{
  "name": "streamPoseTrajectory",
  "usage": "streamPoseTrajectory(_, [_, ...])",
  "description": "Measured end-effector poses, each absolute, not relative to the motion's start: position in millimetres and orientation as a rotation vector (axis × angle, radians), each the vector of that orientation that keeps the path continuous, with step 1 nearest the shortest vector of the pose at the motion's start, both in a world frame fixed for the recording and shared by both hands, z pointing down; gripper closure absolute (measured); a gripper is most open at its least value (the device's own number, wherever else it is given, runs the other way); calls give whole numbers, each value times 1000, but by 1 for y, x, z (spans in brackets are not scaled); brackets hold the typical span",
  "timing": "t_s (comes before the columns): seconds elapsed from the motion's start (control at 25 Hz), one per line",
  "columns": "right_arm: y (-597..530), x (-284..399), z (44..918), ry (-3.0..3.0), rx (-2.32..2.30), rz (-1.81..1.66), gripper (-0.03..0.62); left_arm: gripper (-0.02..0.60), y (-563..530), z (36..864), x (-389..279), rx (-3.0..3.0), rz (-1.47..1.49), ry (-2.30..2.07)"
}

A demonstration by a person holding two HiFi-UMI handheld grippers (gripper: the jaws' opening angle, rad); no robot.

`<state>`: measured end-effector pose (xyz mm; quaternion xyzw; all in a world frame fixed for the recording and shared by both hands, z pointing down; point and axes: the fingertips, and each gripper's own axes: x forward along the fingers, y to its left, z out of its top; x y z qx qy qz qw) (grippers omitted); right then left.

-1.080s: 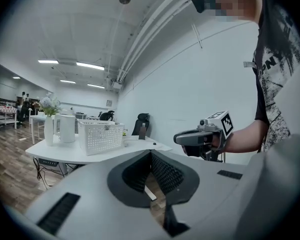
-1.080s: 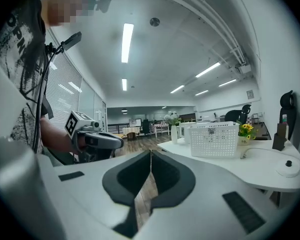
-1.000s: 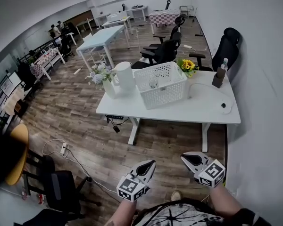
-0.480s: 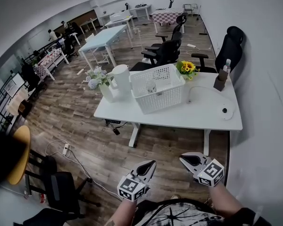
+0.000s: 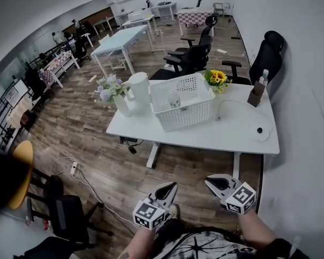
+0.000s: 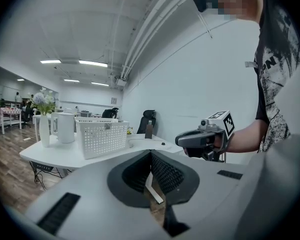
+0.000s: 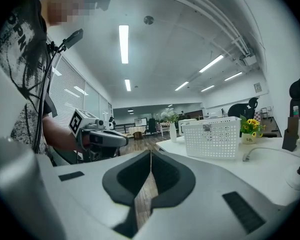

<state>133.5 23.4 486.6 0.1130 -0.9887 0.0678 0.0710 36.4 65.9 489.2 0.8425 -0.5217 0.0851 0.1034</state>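
My left gripper [image 5: 169, 186] and right gripper [image 5: 209, 180] are held side by side in the air above the wooden floor, both shut with nothing between the jaws. They point toward a white table [image 5: 216, 138] a short way ahead. In the left gripper view the shut jaws of my left gripper [image 6: 150, 159] face the table, and the right gripper [image 6: 201, 138] shows at the right in a person's hand. In the right gripper view the shut jaws of my right gripper [image 7: 150, 157] sit at centre, with the left gripper [image 7: 101, 138] showing at the left.
On the table stand a white perforated basket [image 5: 181, 106], a white jug [image 5: 140, 88], a vase of flowers [image 5: 116, 95], a sunflower pot [image 5: 217, 79], a brown box [image 5: 257, 97] and a round white puck [image 5: 260, 130] on a cable. Black office chairs [image 5: 191, 58] stand behind; the wall is at the right.
Both grippers stay shut and level. The table and basket appear slightly nearer and larger in the gripper views; the person has moved a little toward the table.
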Motion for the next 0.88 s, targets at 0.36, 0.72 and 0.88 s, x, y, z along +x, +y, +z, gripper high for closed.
streamPoseTrajectory(0.36, [-12, 89, 485, -2962, 364, 191, 571, 572, 25, 486, -8, 2508, 234, -1517])
streamPoseTrajectory(0.72, [-55, 20, 480, -2965, 446, 179, 571, 572, -24, 481, -79, 2564, 240, -1458])
streamPoseTrajectory(0.88, [-69, -12, 475, -2971, 484, 176, 571, 572, -43, 478, -109, 2594, 242, -1417])
